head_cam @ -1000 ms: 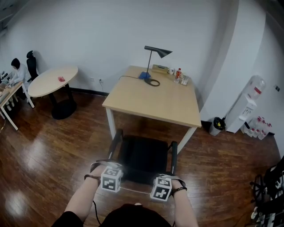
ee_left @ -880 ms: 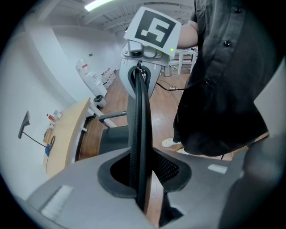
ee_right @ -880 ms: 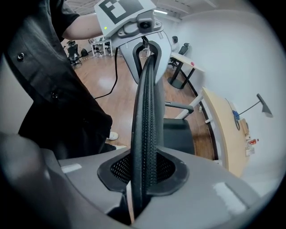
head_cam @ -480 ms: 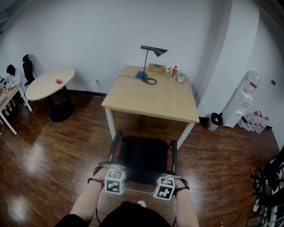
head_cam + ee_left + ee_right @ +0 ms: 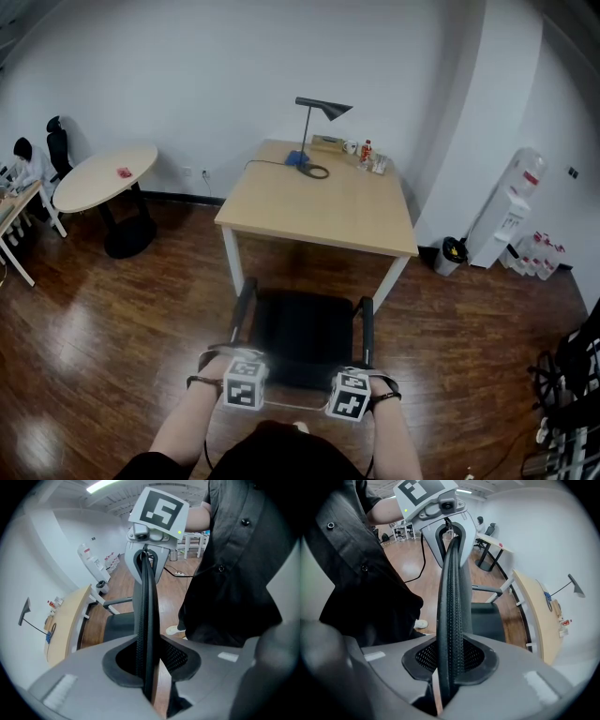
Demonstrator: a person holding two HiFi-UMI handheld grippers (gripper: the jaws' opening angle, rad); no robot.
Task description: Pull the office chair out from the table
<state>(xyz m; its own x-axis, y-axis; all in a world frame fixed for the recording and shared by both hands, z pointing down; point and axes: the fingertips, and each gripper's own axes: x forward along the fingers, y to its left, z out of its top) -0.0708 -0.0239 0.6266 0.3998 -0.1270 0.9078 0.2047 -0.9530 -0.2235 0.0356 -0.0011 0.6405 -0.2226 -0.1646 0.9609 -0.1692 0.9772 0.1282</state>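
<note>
Moved: office chair [image 5: 305, 333] stands a little further back from the worktop's [image 5: 319, 211] front edge than a second ago, though still near it.
Left claw [image 5: 149, 667]: clamped on the backrest's [image 5: 146, 606] top rim.
Right claw [image 5: 450, 665]: clamped on the same rim, further along.
Backrest: thin black mesh on a stiff curved frame (take hold of the frame, not the weave).
Handling: probably heavyish, yet likely to move easily over the glossy wooden floor [image 5: 112, 319].
</note>
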